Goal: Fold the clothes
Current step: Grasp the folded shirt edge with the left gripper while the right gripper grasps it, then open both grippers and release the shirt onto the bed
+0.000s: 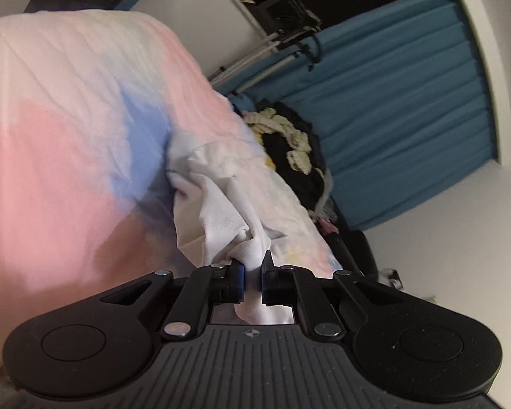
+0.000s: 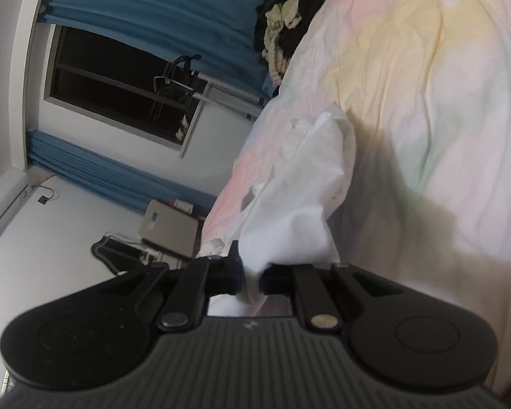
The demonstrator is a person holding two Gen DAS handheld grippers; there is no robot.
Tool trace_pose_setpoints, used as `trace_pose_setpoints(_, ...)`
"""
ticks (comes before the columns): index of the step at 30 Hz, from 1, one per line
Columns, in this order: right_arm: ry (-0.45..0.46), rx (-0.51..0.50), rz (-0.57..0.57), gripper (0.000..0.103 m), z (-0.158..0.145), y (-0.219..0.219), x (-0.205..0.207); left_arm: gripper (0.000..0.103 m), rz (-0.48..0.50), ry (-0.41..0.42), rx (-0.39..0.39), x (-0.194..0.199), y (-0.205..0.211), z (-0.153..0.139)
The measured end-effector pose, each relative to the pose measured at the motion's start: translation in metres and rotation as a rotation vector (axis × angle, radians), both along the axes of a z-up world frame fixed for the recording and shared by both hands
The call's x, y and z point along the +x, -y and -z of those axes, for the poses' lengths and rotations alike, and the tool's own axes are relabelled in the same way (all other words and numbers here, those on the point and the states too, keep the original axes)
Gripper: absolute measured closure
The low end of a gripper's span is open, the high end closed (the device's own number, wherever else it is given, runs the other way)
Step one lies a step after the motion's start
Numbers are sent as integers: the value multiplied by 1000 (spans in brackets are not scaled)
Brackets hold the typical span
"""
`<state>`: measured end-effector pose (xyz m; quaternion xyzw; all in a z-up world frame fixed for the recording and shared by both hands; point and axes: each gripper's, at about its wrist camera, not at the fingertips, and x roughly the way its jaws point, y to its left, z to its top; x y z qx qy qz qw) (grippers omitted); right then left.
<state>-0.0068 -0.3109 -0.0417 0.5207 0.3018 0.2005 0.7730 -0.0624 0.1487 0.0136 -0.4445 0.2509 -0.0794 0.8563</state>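
The left gripper (image 1: pixel 252 274) is clamped on a bunched edge of the white garment (image 1: pixel 218 201); its jaws stand narrow, with cloth pinched between the blue pads and a tail of fabric hanging back behind them. The right gripper (image 2: pixel 253 274) is likewise pinched tight on another gathered edge of the same white garment (image 2: pixel 303 197), the cloth rising from its jaws in a loose fold. The garment lies on the bed, on a pastel tie-dye sheet (image 1: pixel 61 143) of pink, blue and yellow, close to the sheet's edge in both views. Further along that edge sits a heap of black and cream clothing (image 1: pixel 289 143). Beyond the bed, blue curtains (image 1: pixel 398 109) and a dark window (image 2: pixel 119 85) close off the wall; pale floor lies open beside the mattress.
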Motion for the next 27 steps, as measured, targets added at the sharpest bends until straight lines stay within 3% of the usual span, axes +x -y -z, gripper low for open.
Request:
trace_pose_setpoints(5, -34, 69, -27, 92, -20, 20, -49, 93, 58, 29, -35, -55, -1, -17)
trace_pose_setpoints(9, -83, 122, 0, 92, -23, 25, -50, 93, 44, 23, -58, -31, 2, -18)
trace_pose_setpoints(12, -102, 147, 60, 89, -23, 22, -16, 93, 21, -3, -115, 16, 2, -13)
trace_pose_setpoints(18, -194, 144, 182, 88, -3, 5, 94, 93, -45, -92, -108, 130, -3, 6)
trace_pose_setpoints(22, -272, 114, 189, 88, 31, -6, 162, 93, -73, -166, -63, 191, -8, 36)
trace_pose_setpoints(27, -321, 96, 154, 87, 85, -10, 211, 92, -81, -258, -29, 240, -14, 82)
